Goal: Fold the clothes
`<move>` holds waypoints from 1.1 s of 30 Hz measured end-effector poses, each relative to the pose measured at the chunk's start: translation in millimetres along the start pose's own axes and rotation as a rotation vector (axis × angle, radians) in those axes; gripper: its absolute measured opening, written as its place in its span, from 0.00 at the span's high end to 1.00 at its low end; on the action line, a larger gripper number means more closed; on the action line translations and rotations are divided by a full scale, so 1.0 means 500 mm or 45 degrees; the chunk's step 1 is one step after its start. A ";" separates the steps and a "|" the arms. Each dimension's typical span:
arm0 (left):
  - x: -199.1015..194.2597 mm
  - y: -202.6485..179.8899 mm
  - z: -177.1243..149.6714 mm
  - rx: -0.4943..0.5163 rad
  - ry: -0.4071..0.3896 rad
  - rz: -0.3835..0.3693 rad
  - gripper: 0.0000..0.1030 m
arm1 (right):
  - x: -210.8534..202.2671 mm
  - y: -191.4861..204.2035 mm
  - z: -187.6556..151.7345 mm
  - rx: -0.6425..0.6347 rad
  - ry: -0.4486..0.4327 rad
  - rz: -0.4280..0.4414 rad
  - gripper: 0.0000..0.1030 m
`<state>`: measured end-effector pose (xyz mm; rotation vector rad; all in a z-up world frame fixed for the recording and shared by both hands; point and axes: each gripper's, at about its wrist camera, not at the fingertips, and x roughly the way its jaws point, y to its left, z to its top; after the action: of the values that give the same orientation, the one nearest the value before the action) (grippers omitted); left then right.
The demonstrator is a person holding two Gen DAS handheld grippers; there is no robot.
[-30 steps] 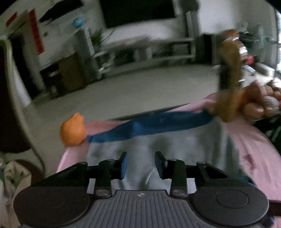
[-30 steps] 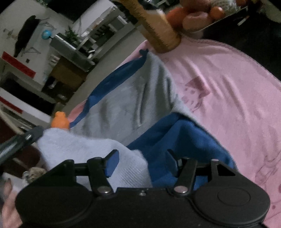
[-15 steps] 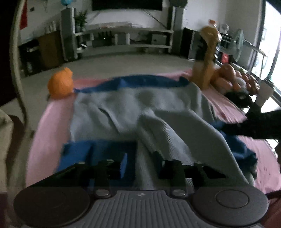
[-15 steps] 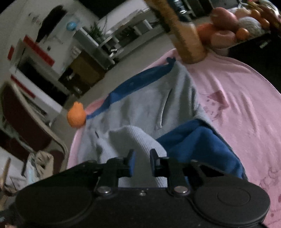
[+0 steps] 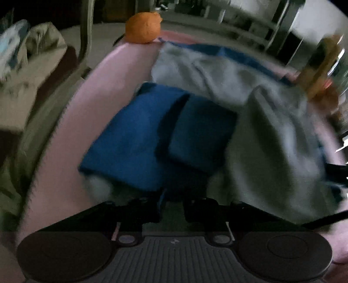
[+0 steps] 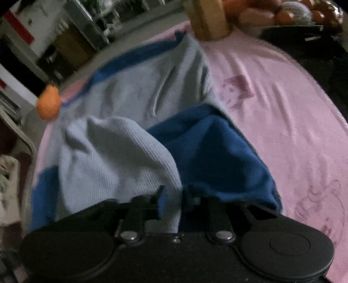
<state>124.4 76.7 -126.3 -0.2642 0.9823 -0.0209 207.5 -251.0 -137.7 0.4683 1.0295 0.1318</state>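
A grey and blue sweater (image 6: 139,93) lies on a pink blanket (image 6: 282,108). In the right wrist view my right gripper (image 6: 174,198) is shut on a fold of the sweater where a grey sleeve (image 6: 117,156) meets a blue cuff (image 6: 217,152). In the left wrist view my left gripper (image 5: 173,203) hangs just above the near edge of the sweater (image 5: 271,135), over its blue part (image 5: 141,139). Its jaws stand a little apart; the view is blurred and I cannot tell whether cloth is between them.
An orange plush toy (image 5: 143,27) sits at the blanket's far corner and also shows in the right wrist view (image 6: 49,104). A tan wooden stand (image 6: 208,19) and a tray of fruit (image 6: 282,15) stand at the far right. A chair with clothes (image 5: 32,65) is to the left.
My right gripper has closed on the sweater fold. My left gripper has swung down and left over the near blue part, and its jaws have narrowed.
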 end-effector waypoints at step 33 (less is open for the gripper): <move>-0.090 -0.059 -0.059 0.284 -0.160 -0.190 0.78 | -0.096 -0.021 -0.131 -0.032 0.019 0.203 0.77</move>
<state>77.8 47.9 -98.0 -0.1311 0.8256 -0.2462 125.9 -255.4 -131.8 0.5271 1.0036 0.2908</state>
